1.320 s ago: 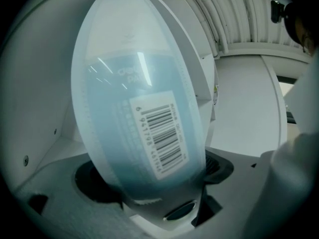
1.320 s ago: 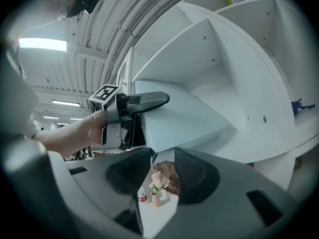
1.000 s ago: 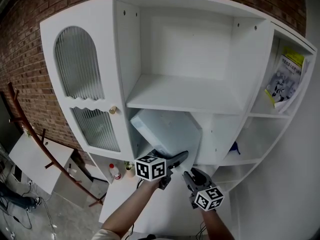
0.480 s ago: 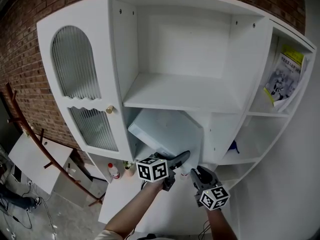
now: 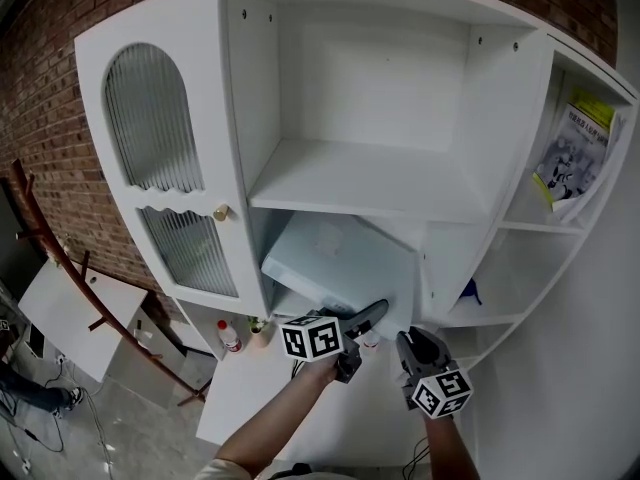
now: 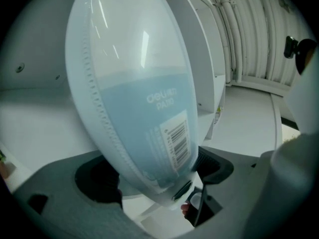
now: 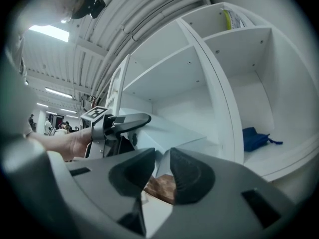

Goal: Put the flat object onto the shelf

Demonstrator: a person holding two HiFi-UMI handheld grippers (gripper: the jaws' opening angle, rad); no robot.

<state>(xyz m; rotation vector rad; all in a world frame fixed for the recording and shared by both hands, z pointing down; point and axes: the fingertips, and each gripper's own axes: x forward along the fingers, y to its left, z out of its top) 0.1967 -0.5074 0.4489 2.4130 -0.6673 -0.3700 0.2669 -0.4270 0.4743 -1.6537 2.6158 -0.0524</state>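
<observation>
The flat object, a pale blue plastic pouch (image 5: 335, 260) with a barcode label (image 6: 144, 108), stands tilted in the open compartment under the white middle shelf (image 5: 370, 180). My left gripper (image 5: 368, 314) is shut on the pouch's near lower edge (image 6: 167, 185). My right gripper (image 5: 410, 342) hangs just right of it and a little nearer to me. Its jaws (image 7: 162, 167) have just been closing; a narrow gap is left and nothing is between them. The right gripper view shows the left gripper (image 7: 119, 125) holding the pouch (image 7: 172, 133).
The white cabinet has a ribbed-glass door (image 5: 155, 138) at the left. A book with a yellow edge (image 5: 572, 153) leans in the upper right cubby, and a blue thing (image 5: 468, 294) lies on the shelf below. Small bottles (image 5: 229, 340) stand on the low counter. A wooden rack (image 5: 60, 268) stands left.
My left gripper has shifted a little to the right with the pouch. My right gripper has drifted right and its jaws have narrowed.
</observation>
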